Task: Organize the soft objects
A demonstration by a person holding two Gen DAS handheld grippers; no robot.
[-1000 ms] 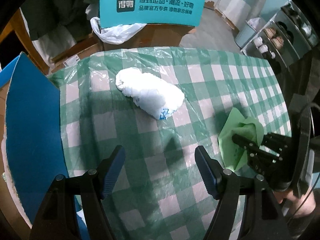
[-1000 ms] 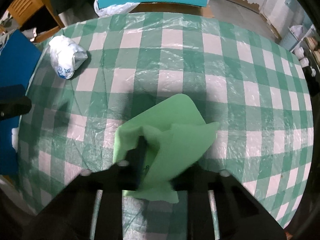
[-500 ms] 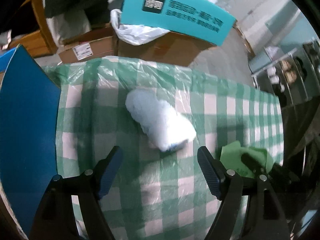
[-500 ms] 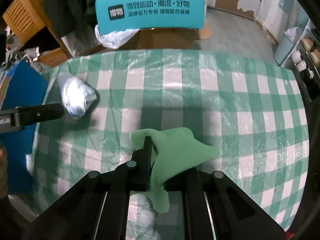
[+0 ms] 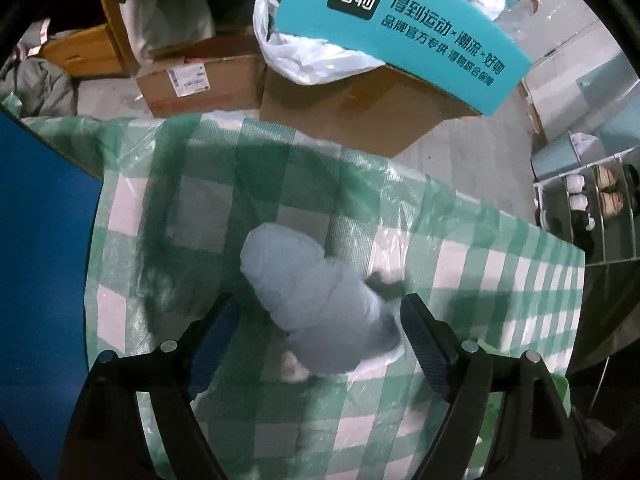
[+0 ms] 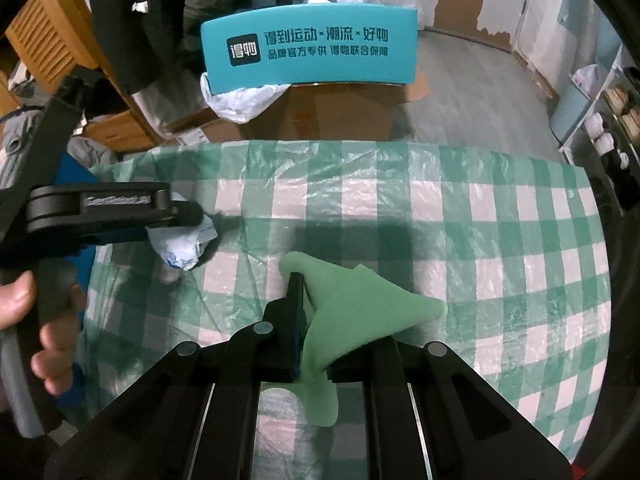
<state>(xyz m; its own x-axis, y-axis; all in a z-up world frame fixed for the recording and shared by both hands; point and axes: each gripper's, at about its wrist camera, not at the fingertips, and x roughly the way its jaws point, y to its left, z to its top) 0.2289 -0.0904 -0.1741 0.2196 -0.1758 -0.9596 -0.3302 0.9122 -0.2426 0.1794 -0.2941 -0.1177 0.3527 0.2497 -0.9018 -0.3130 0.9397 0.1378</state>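
Observation:
A white rolled soft bundle (image 5: 316, 304) lies on the green-checked tablecloth (image 5: 460, 264). My left gripper (image 5: 320, 320) is open, its fingers on either side of the bundle's near end. In the right wrist view the bundle (image 6: 182, 246) sits at the table's left, partly under the left gripper's arm (image 6: 108, 208). My right gripper (image 6: 310, 300) is shut on a green cloth (image 6: 360, 312) and holds it above the table's middle. A green corner shows at the left wrist view's lower right (image 5: 560, 384).
A teal printed box (image 6: 310, 50) on cardboard boxes (image 5: 352, 108) stands on the floor beyond the table's far edge. A blue board (image 5: 36, 272) lies along the table's left side. A shelf rack (image 5: 592, 208) stands at the far right.
My left gripper has moved forward over the white bundle, which now lies between its open fingers. My right gripper has lifted the green cloth and drawn back from the table.

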